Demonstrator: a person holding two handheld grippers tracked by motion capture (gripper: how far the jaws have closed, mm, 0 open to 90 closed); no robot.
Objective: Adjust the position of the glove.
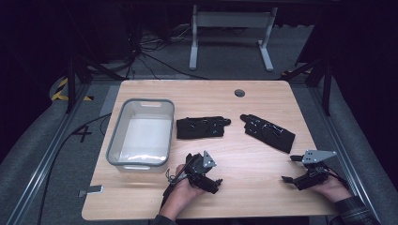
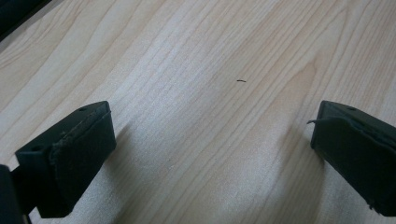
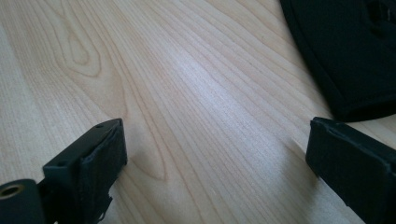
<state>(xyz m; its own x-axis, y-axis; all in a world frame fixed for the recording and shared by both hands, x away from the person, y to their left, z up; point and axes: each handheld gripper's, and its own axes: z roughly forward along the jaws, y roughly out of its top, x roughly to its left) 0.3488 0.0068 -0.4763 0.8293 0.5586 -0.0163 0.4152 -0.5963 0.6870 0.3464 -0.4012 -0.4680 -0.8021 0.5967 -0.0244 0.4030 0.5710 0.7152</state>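
Two soft black fabric gloves lie flat mid-table: left glove (image 1: pixel 202 127) at 12 o'clock of the left gripper (image 1: pixel 208 180), right glove (image 1: pixel 268 132) at 11 o'clock of the right gripper (image 1: pixel 290 169). Both grippers' jaws gape, empty. The gloves look light, limp; pinch a cuff edge. Grey plastic bin (image 1: pixel 116 136) at 9 o'clock.

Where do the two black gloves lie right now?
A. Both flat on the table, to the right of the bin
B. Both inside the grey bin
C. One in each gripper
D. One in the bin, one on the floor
A: in the high view the left glove and the right glove lie flat on the wooden table, beside the grey bin, whose inside holds neither.
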